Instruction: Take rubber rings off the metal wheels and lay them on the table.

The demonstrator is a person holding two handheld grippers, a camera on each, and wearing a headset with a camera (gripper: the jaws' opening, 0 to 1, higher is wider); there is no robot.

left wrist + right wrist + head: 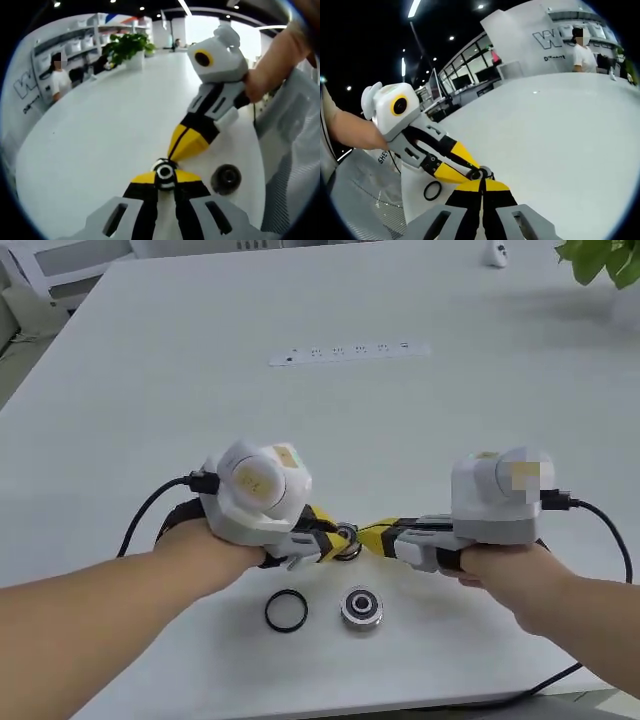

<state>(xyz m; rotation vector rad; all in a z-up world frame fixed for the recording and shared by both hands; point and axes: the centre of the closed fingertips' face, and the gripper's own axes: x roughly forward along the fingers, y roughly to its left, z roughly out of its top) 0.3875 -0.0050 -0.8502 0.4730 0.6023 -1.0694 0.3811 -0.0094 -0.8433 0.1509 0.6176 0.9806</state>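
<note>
Loose ring [286, 610] lies flat on surface [180, 390], near side, just left of bare wheel [361, 606]. First wheel judged done.
Second wheel [347, 541] clamped tight in left tongs [335, 538], just beyond those two.
Right tongs [372, 534] pressed together, tips at second wheel's rim. Cannot tell whether they pinch its ring.
Remaining: strip that ring, lay it down.

White table [200, 390], black rubber ring [286, 611], silver metal wheel [361, 606] with dark centre, held wheel [165, 172] black-rimmed with white centre, left gripper [338, 538] and right gripper [363, 537] white-grey in body with yellow and black jaws, black cable [200, 483], green plant [600, 260], white power strip [350, 350] with dark sockets.
</note>
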